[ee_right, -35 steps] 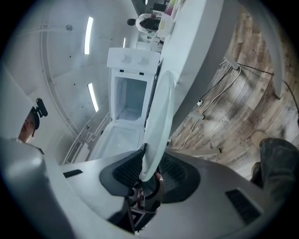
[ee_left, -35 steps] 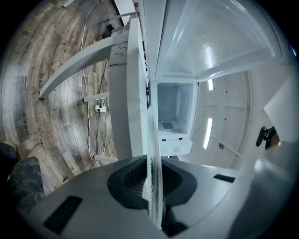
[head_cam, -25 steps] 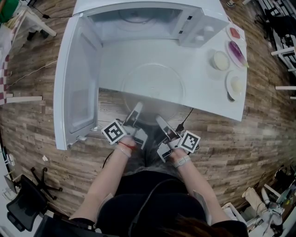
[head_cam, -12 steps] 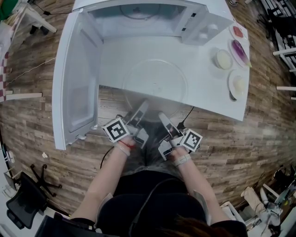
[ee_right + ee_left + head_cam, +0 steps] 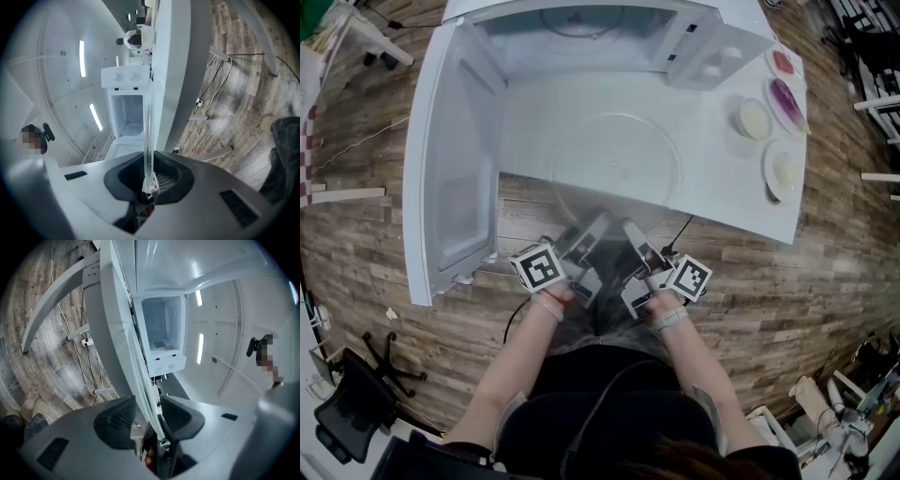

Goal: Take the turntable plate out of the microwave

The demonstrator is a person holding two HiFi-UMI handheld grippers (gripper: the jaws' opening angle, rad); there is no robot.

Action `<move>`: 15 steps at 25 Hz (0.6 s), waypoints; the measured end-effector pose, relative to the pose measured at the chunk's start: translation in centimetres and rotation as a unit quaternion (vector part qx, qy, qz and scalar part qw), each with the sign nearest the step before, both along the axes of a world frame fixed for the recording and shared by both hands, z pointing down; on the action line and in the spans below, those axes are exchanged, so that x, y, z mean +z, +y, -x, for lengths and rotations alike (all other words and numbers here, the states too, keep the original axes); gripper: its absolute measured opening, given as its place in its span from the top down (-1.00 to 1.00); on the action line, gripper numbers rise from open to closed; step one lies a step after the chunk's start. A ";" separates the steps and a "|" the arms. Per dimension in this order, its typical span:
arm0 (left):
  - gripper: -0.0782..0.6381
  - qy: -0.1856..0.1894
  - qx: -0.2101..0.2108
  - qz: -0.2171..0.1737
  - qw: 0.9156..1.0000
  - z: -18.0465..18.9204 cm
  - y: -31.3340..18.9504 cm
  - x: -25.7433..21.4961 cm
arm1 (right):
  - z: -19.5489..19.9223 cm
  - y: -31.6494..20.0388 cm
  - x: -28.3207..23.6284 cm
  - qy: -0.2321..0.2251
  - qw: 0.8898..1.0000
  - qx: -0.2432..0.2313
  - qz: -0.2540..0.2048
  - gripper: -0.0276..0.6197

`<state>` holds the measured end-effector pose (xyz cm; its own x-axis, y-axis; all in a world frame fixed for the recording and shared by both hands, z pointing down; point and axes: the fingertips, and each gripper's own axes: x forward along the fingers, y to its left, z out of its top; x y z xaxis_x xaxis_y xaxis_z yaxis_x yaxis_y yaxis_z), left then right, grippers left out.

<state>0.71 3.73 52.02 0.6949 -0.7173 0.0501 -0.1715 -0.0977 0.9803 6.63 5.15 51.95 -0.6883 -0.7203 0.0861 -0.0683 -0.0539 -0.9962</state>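
Clear glass round plate overhangs white tabletop's front edge — right gripper clamps it. Left gripper's jaws just opening, rim between.

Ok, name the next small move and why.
Probably open the right tool and let go: the turntable plate lies on the table in front of the microwave, the left tool's jaws have just been opening and stand clear of its rim, and only the right tool clamps it.

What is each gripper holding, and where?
The right gripper clamps the glass turntable plate by its near rim. The left gripper has just been opening its jaws; the rim sits between them, ungripped.
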 end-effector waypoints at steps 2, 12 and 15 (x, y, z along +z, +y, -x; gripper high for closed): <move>0.32 -0.005 0.019 -0.003 1.000 -0.7 0.2 0.0 | -0.2 -0.3 0.0 0.000 1.000 0.003 -0.002 0.77; 0.33 -0.006 0.082 -0.008 0.997 -2.9 0.9 -0.5 | -0.7 -2.0 0.0 -0.006 1.000 0.015 -0.002 0.77; 0.35 0.018 0.074 -0.008 0.997 -2.9 0.7 -0.5 | -0.9 -2.4 0.1 -0.006 1.000 0.016 -0.003 0.77</move>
